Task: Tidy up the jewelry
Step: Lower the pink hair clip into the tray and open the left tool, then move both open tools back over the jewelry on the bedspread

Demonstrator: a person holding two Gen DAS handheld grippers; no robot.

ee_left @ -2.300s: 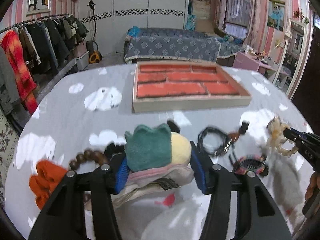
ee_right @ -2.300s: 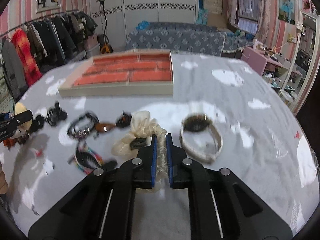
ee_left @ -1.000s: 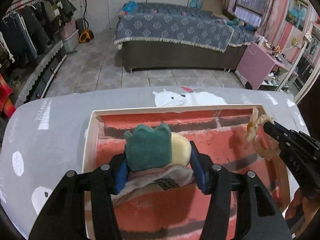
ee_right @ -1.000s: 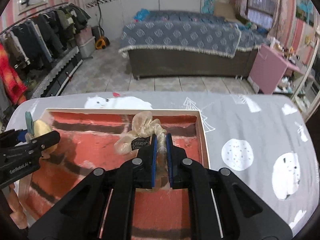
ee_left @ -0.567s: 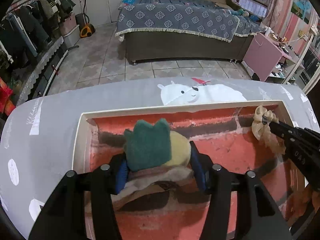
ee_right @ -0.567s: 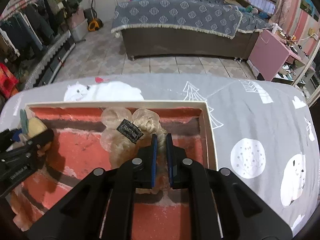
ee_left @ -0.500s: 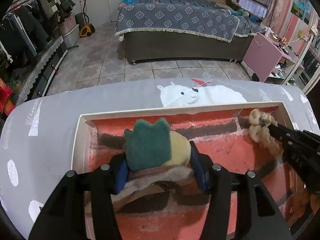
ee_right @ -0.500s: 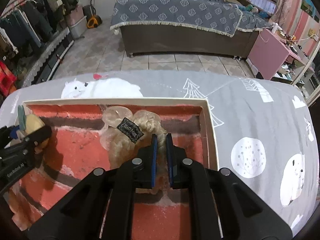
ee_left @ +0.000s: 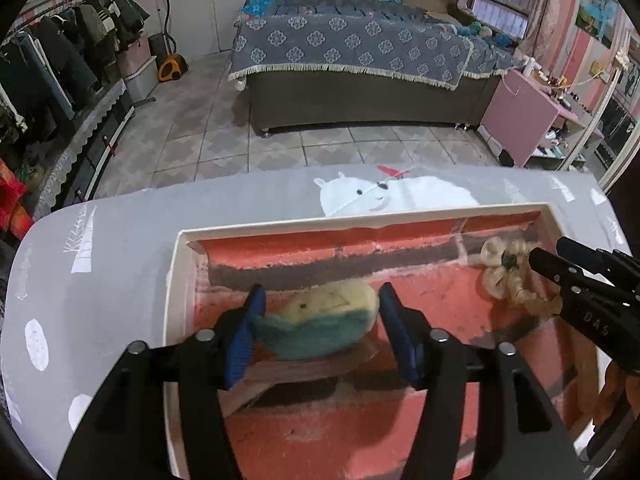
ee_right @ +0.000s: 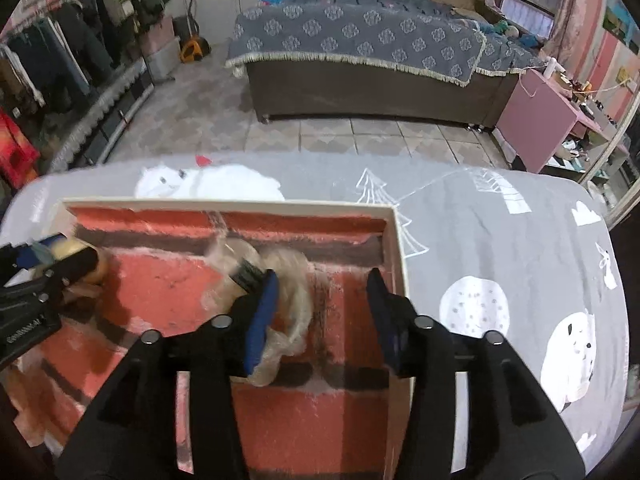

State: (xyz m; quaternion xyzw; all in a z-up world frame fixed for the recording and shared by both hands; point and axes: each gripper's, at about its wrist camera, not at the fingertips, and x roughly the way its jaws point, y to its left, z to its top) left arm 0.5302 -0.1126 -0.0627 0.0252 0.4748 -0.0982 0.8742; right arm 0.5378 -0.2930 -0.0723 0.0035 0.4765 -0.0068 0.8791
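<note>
A cream-rimmed tray [ee_left: 172, 280] with a red brick-pattern lining lies on the grey table. My left gripper [ee_left: 318, 320] is open over the tray's far left part. A green and yellow plush hair clip [ee_left: 320, 324] lies on the lining between its blue pads, loose. My right gripper [ee_right: 320, 312] is open over the tray's [ee_right: 394, 240] far right corner. A cream organza scrunchie [ee_right: 292, 292] with a black tag lies in the tray against the left pad. The scrunchie also shows in the left wrist view [ee_left: 500, 276], beside the right gripper's fingers [ee_left: 560, 268].
The grey tablecloth [ee_right: 500, 260] with white bears and trees surrounds the tray. Beyond the table's far edge are a tiled floor, a bed [ee_left: 360, 60], a clothes rack [ee_left: 48, 72] on the left and a pink cabinet [ee_left: 532, 120] on the right.
Both grippers have opened. The plush clip has dropped from the left jaws onto the tray lining, and the scrunchie has left the right jaws and lies in the tray.
</note>
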